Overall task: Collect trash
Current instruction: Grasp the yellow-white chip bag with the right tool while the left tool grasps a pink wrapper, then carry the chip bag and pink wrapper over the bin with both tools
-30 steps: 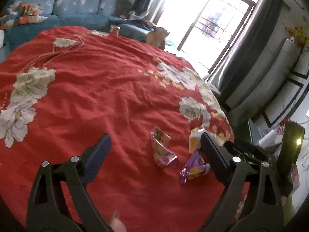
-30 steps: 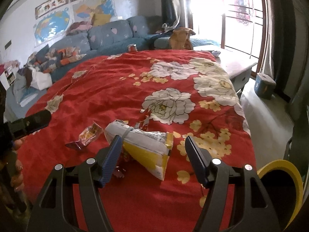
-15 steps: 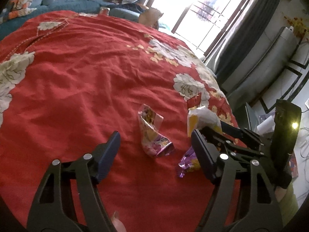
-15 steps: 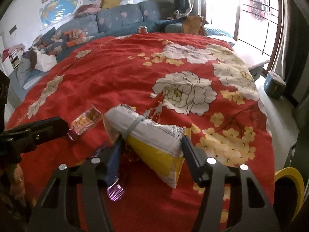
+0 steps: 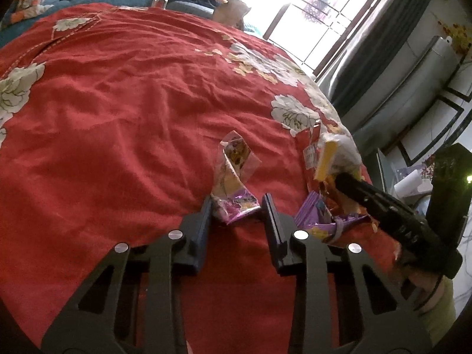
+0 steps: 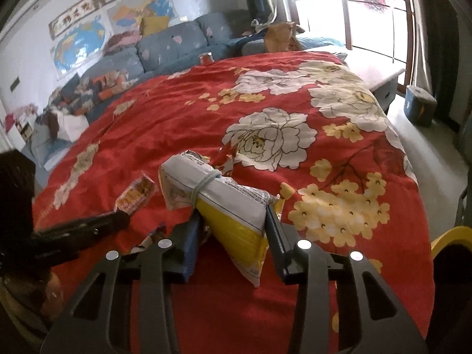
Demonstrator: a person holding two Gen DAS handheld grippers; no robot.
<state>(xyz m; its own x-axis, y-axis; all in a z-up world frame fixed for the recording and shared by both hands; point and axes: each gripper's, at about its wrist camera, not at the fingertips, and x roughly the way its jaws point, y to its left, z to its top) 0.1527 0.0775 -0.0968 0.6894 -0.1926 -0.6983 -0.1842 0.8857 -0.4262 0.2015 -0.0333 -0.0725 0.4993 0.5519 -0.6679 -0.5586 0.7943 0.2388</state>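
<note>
A crumpled pink-and-purple snack wrapper (image 5: 234, 183) lies on the red flowered bedspread (image 5: 118, 112). My left gripper (image 5: 237, 209) has closed its jaws onto the wrapper's near end. A white-and-yellow snack bag (image 6: 224, 203) tied with a band sits between the jaws of my right gripper (image 6: 233, 221), which grips its sides. The bag also shows in the left wrist view (image 5: 333, 153). A purple wrapper (image 5: 321, 218) and a red one (image 5: 309, 150) lie under the right gripper. The left gripper's finger (image 6: 88, 224) reaches in at the left of the right wrist view.
A blue sofa (image 6: 165, 50) piled with clothes runs behind the bed. A can (image 6: 205, 58) stands at the bed's far edge. A low table (image 6: 380, 73) and blue box (image 6: 419, 104) stand by the window. A yellow bin rim (image 6: 448, 236) shows at right.
Both grippers moved forward and down and their jaws narrowed. The left closed on the pink wrapper, the right closed on the white-and-yellow bag.
</note>
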